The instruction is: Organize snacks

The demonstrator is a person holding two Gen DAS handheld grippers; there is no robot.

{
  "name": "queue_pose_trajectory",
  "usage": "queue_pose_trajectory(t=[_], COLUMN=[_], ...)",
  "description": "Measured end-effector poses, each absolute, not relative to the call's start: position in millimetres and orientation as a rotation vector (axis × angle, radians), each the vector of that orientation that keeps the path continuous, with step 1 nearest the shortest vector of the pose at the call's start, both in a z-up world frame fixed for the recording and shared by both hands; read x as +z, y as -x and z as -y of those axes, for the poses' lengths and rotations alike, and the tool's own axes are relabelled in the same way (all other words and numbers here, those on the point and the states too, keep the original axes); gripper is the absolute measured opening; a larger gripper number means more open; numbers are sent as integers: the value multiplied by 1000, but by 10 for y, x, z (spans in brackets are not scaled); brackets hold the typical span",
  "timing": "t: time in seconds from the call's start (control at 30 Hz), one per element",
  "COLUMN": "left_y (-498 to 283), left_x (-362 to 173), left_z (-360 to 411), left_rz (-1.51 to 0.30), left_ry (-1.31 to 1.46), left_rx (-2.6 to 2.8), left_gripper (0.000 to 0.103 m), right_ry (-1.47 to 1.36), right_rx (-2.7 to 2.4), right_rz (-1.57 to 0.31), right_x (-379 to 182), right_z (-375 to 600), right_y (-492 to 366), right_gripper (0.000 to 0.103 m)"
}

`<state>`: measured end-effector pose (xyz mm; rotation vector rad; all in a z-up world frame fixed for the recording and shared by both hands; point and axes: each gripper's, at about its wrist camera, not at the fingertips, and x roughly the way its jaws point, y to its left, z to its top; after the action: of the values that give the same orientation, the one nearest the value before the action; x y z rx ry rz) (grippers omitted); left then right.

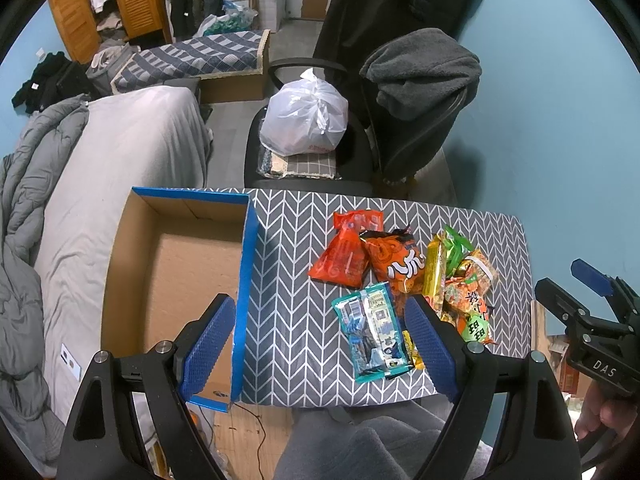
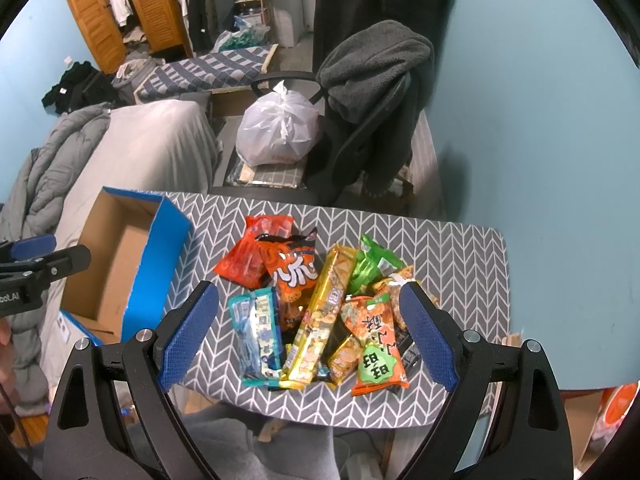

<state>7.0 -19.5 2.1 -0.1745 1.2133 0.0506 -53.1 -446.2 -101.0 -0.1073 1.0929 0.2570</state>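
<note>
A heap of snack packets lies on the grey chevron table [image 1: 296,320] [image 2: 452,264]: a red packet [image 1: 346,250] [image 2: 246,254], an orange packet [image 1: 394,262] [image 2: 294,270], a teal packet [image 1: 372,330] [image 2: 256,330], a long yellow bar [image 2: 320,316] [image 1: 435,272], a green one [image 2: 370,260] and an orange-green pack [image 2: 376,340]. An empty blue-sided cardboard box [image 1: 180,264] [image 2: 120,264] stands at the table's left. My left gripper [image 1: 320,344] hovers open above the table between box and heap. Over the heap's near side, my right gripper [image 2: 308,332] is open too.
Behind the table stands an office chair [image 1: 360,148] with a white plastic bag [image 1: 304,118] on the seat and a dark garment [image 1: 424,88] over the back. A bed with grey bedding [image 1: 100,184] lies left of the box. The blue wall [image 2: 540,120] is on the right.
</note>
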Motion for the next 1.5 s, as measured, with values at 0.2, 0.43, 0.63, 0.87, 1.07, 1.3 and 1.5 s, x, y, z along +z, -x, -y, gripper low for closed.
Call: queue_pose_trajectory(t=[0.2, 0.43, 0.63, 0.87, 1.07, 1.3, 1.5], left_y=[-52, -76, -137, -194, -251, -267, -253], left_x=[-56, -161, -302, -436, -644, -994, -1386], left_z=[231, 260, 262, 267, 323, 430, 516], left_rz=[-1230, -1249, -1279, -1296, -1322, -1374, -1440], left_ry=[175, 170, 177, 176, 136, 126, 161], left_rx=[47, 45, 44, 46, 55, 46, 49], left_gripper=[88, 88, 88, 88, 88, 88, 88], right_ry=[117, 110, 94, 108, 92, 84, 85], right_rx=[249, 235, 236, 238, 272, 286, 290], right_rz=[-1098, -1115, -1142, -1165, -1208, -1266, -1343], right_x=[-1040, -1048, -1107, -1254, -1532, -2020, -2502], right_z=[4528, 4647, 4778, 4843, 4832, 4787, 4764], right_y=[527, 501, 393, 282, 192, 115, 73], right_gripper=[90, 90, 90, 90, 90, 90, 90])
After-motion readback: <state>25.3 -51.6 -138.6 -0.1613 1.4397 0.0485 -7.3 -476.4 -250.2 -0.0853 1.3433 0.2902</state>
